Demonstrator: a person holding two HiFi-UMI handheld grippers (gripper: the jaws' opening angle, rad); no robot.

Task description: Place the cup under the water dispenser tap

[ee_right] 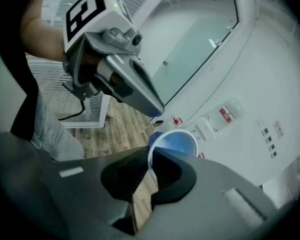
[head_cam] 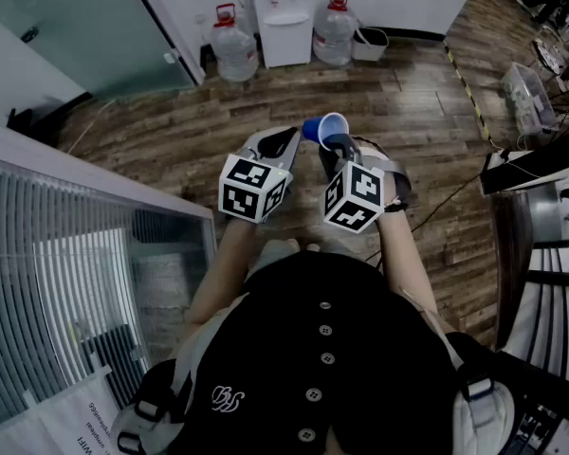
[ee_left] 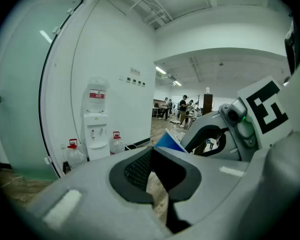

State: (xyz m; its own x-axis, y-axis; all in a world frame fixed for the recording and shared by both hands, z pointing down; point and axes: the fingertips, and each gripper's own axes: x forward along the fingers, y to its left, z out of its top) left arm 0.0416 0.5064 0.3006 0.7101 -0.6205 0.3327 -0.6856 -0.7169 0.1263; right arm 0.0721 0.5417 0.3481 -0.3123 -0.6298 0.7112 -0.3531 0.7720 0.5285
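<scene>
A blue paper cup (head_cam: pixel 324 128) hangs in the air over the wooden floor, tilted on its side, with my right gripper (head_cam: pixel 339 143) shut on its rim. In the right gripper view the cup (ee_right: pixel 175 141) opens toward the camera and its white rim is pinched at the jaw tips (ee_right: pixel 152 156). My left gripper (head_cam: pixel 289 133) is just left of the cup, jaws together with nothing in them. The left gripper view shows the cup (ee_left: pixel 169 141) beyond its closed tips (ee_left: pixel 152 151). The white water dispenser (head_cam: pixel 284 22) stands far ahead against the wall (ee_left: pixel 96 129).
Two large water bottles (head_cam: pixel 235 50) (head_cam: pixel 334 34) with red caps flank the dispenser, and a white bin (head_cam: pixel 370 43) sits to its right. A glass partition (head_cam: pixel 85 27) runs along the left. Window blinds (head_cam: pixel 66 254) are near left, desks (head_cam: pixel 541 197) at right.
</scene>
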